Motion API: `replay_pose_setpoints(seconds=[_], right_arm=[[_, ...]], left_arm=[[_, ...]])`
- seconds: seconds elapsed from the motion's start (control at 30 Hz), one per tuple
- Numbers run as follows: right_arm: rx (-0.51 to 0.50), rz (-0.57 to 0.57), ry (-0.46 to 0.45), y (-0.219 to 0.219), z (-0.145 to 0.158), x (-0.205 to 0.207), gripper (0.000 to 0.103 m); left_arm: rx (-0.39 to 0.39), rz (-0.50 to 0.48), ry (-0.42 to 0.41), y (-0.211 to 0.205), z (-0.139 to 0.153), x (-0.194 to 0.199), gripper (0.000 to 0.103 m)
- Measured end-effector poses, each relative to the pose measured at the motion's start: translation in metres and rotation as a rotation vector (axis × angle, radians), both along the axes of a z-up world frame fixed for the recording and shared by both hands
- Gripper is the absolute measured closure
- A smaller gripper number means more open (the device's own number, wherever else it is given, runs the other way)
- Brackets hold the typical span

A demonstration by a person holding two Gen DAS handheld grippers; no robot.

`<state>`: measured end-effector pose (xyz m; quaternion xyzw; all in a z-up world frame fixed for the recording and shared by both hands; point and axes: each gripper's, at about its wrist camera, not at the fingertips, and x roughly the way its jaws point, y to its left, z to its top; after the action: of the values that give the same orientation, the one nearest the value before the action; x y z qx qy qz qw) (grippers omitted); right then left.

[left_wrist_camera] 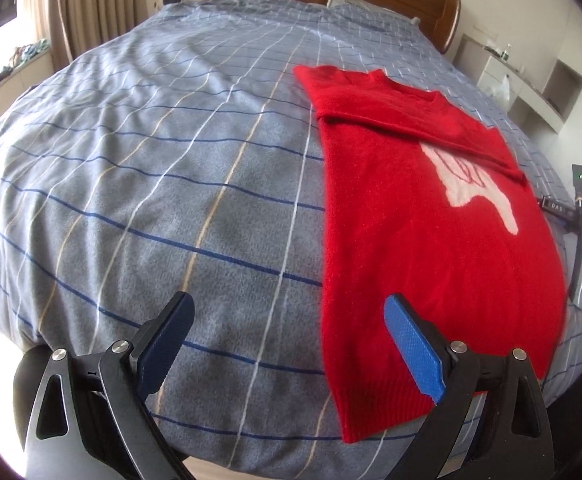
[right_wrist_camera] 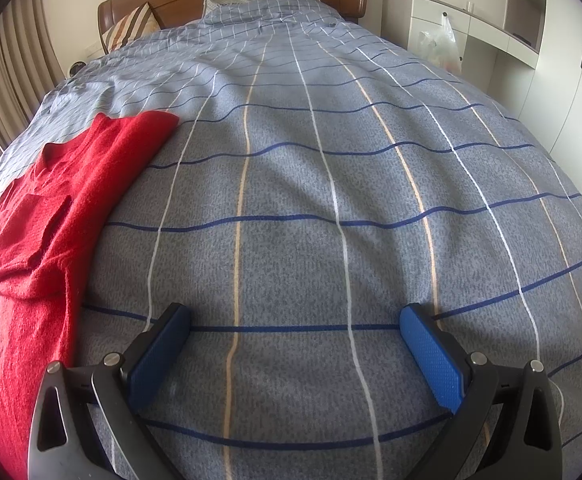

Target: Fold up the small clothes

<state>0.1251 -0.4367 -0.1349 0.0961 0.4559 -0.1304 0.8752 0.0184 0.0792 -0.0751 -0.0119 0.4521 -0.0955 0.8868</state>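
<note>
Sweater (left_wrist_camera: 431,240), red knit, 1 item, lying flat on the checked blue bedcover (left_wrist_camera: 171,200) near the bed's foot edge. Condition: both sleeves appear folded in across the chest, giving a long narrow panel; hem-to-collar fold judged not yet made. Left gripper (left_wrist_camera: 289,344): jaws spread, holding nothing, hovering beside the hem. Right gripper (right_wrist_camera: 295,344): jaws spread, empty, over bare cover right of the sweater (right_wrist_camera: 43,208).

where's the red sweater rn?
The red sweater lies flat on the checked bed cover, sleeves folded in. It sits right of centre in the left wrist view, and at the far left edge of the right wrist view.
</note>
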Motion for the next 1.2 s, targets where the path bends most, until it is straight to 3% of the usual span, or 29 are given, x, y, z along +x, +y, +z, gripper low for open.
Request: replay_pose_setpoints(seconds=[0.17,0.33,0.6,0.73,0.8,0.93,1.1,1.2], right_arm=[[-0.009,-0.009,0.001,0.001,0.000,0.000,0.000],[-0.020,-0.005,0.025,0.002,0.000,0.006,0.000],[0.044,0.019,0.001,-0.004,0.005,-0.003,0.000],[-0.016,0.014,-0.007,0.006,0.020,-0.021,0.000],[-0.046,0.059,-0.059,0.021,0.038,-0.038,0.000],[-0.038,0.253,-0.145,0.068,0.075,-0.092,0.000],[0.064,0.365,-0.108,0.120,0.091,-0.172,0.000],[0.174,0.390,-0.055,0.140,0.077,-0.208,0.000]], left_arm=[[0.087,0.020,-0.034,0.001,0.006,0.003,0.006],[0.095,0.055,-0.033,0.004,0.005,0.007,0.006],[0.108,0.073,-0.039,0.007,0.008,0.011,0.006],[0.089,0.078,-0.019,0.009,0.003,0.012,0.006],[0.084,0.068,-0.014,0.010,-0.002,0.009,0.006],[0.082,0.051,0.022,0.012,-0.017,0.003,0.006],[0.020,-0.023,0.078,0.008,-0.025,-0.023,0.006],[-0.056,-0.090,0.148,-0.001,-0.032,-0.036,0.006]])
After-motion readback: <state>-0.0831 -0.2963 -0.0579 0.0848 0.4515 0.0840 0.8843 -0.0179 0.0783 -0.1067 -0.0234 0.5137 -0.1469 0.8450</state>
